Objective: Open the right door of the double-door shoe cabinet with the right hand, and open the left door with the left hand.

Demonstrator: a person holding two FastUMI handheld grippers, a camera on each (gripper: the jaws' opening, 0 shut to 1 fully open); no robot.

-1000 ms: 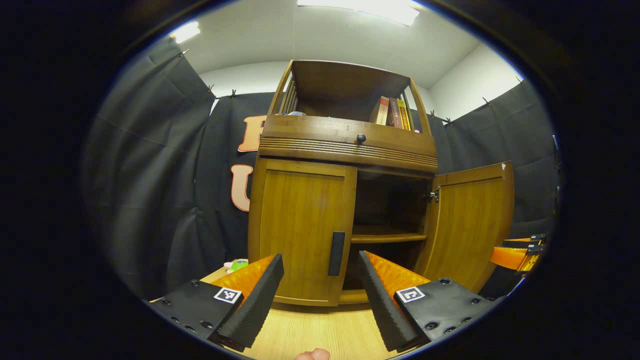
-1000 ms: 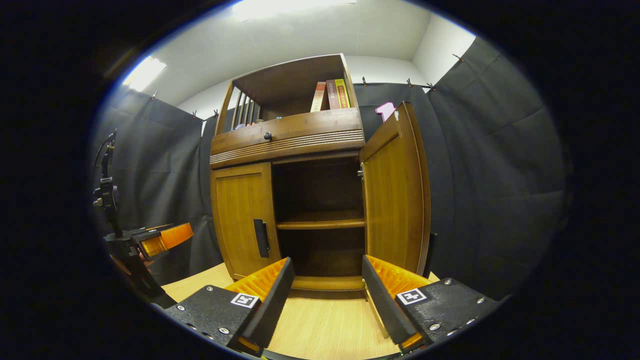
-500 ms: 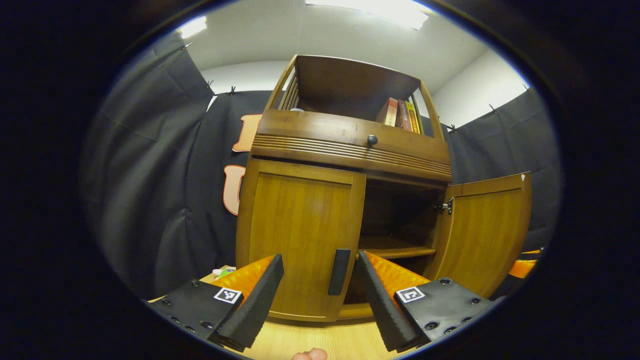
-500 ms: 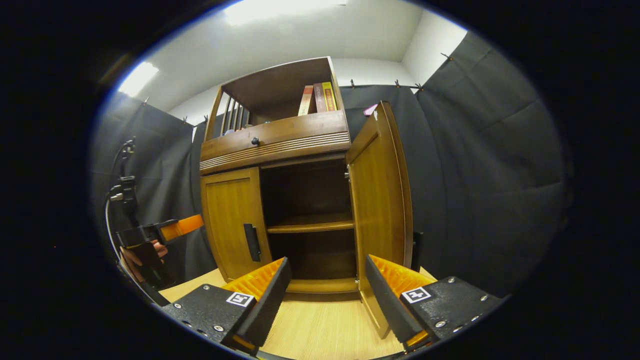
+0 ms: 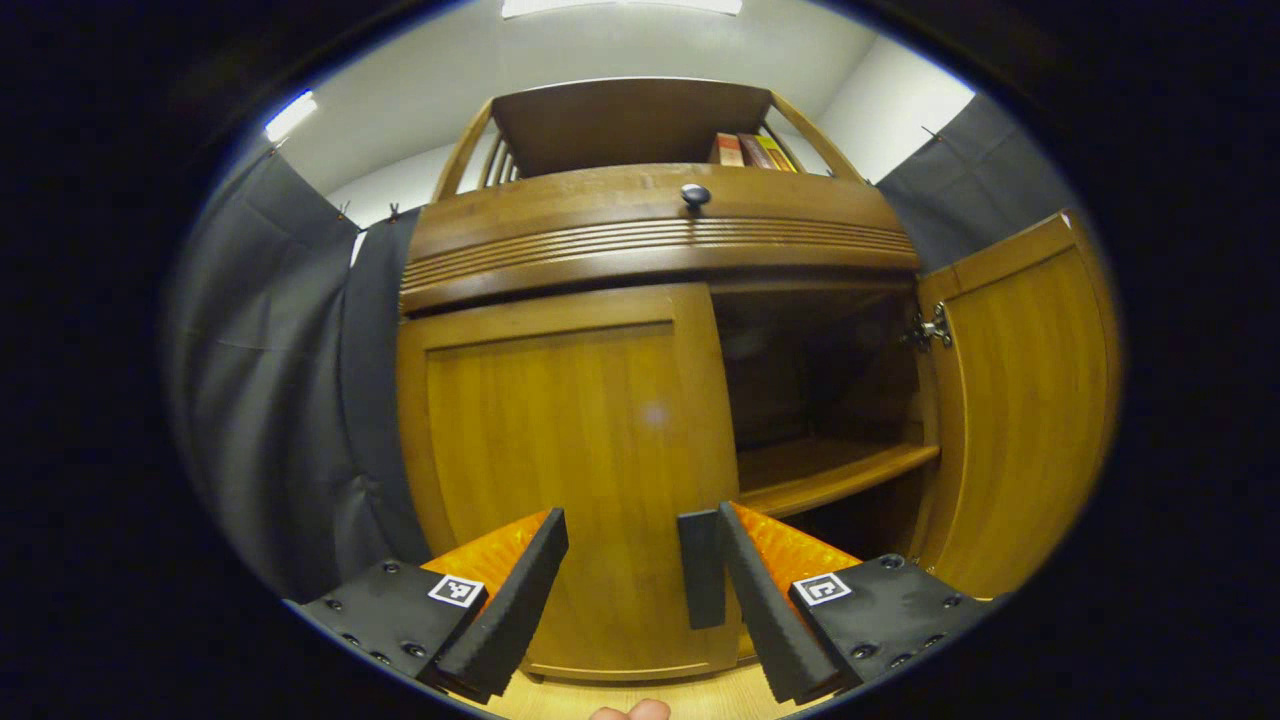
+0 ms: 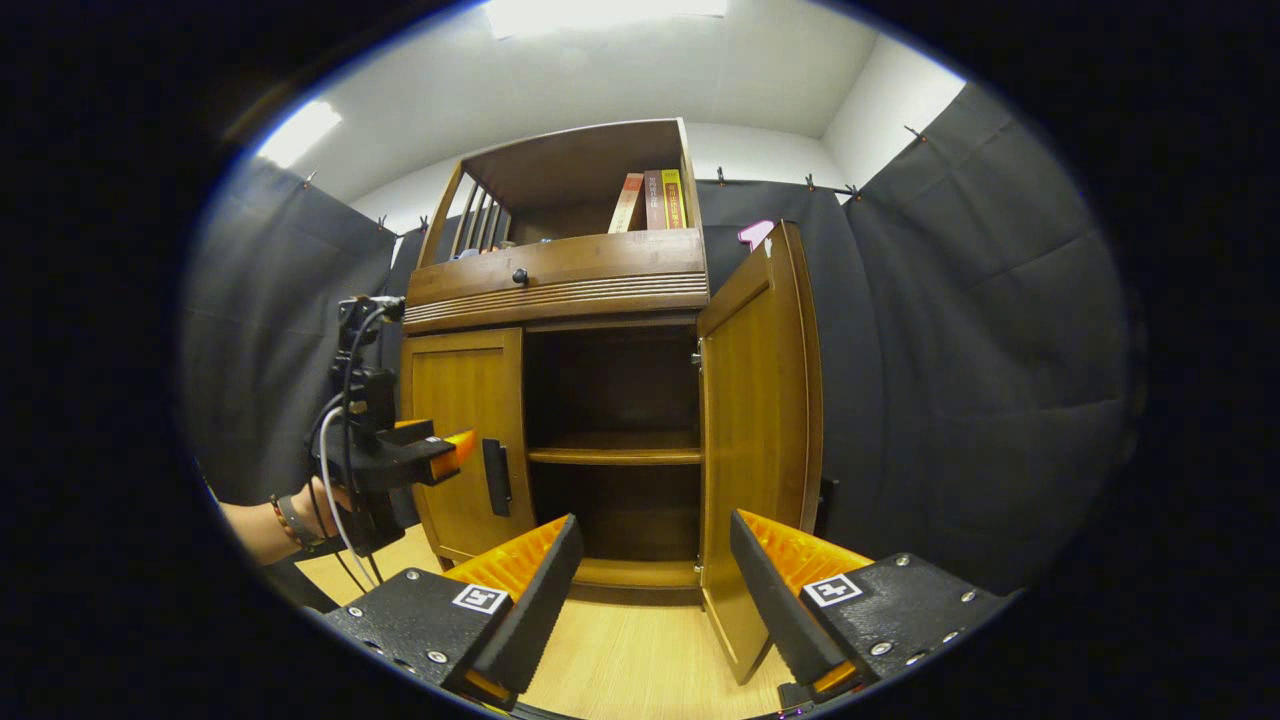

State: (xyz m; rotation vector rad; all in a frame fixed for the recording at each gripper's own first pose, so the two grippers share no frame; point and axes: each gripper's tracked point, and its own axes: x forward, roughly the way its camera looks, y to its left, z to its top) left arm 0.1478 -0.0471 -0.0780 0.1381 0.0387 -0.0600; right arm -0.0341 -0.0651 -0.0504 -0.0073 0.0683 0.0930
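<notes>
Up close, the left gripper (image 5: pixel 625 580) has its jaws spread wide and holding nothing, aimed at the left door (image 5: pixel 570 460) of the shoe cabinet (image 5: pixel 650 230). That door is shut, and its dark vertical handle (image 5: pixel 700 570) stands between the jaws, just beside the right-hand one — whether they touch I cannot tell. Beyond the right-hand jaw the right door (image 5: pixel 1020 400) is swung outward, showing the inner shelf (image 5: pixel 830 475).

In the right gripper view, the right gripper (image 6: pixel 650 590) also has its jaws apart and empty, held back from the cabinet above the wooden table (image 6: pixel 630 660). The open right door (image 6: pixel 755 440) stands edge-on ahead, its lower corner between the jaws — apart from both. Off past the left-hand jaw, the left gripper (image 6: pixel 455 450) sits near the closed door's handle (image 6: pixel 495 477), held by a hand (image 6: pixel 320 500).
</notes>
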